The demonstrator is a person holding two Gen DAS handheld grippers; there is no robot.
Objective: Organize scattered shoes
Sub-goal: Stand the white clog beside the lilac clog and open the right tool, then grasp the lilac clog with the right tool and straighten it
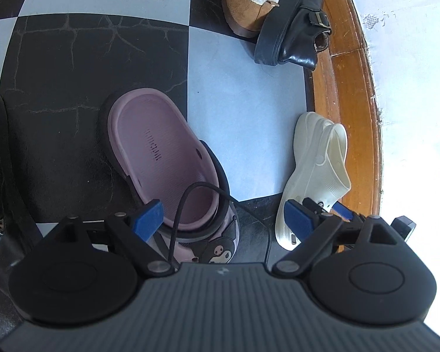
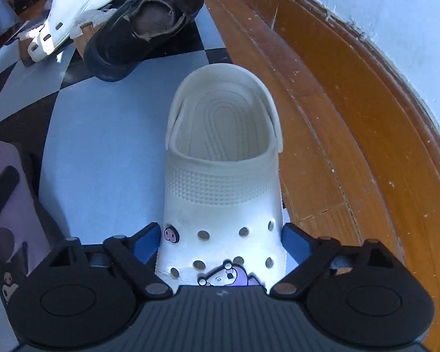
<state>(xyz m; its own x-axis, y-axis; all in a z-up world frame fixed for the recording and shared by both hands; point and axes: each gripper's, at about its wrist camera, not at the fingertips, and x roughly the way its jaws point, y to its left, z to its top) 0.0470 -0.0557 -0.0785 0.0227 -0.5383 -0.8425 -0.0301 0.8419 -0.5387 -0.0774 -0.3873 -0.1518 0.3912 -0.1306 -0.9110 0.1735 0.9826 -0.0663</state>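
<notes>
My right fingers (image 2: pixel 220 242) straddle the white clog (image 2: pixel 223 176), spread; left fingers (image 1: pixel 223 220) spread, empty. Light, springy foam: grip toe sides.

Black-and-white checkered floor (image 1: pixel 102 58) meets an orange wooden baseboard (image 2: pixel 352 117) under a white wall (image 1: pixel 410 58).

Checkered floor (image 1: pixel 237 94) carries purple clog (image 1: pixel 161 158), white clog (image 2: pixel 223 176).

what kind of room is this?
Likely a home entryway or hall: black-and-white checkered floor, wooden baseboard along a white wall, and loose shoes such as a white clog and pink clog.
</notes>
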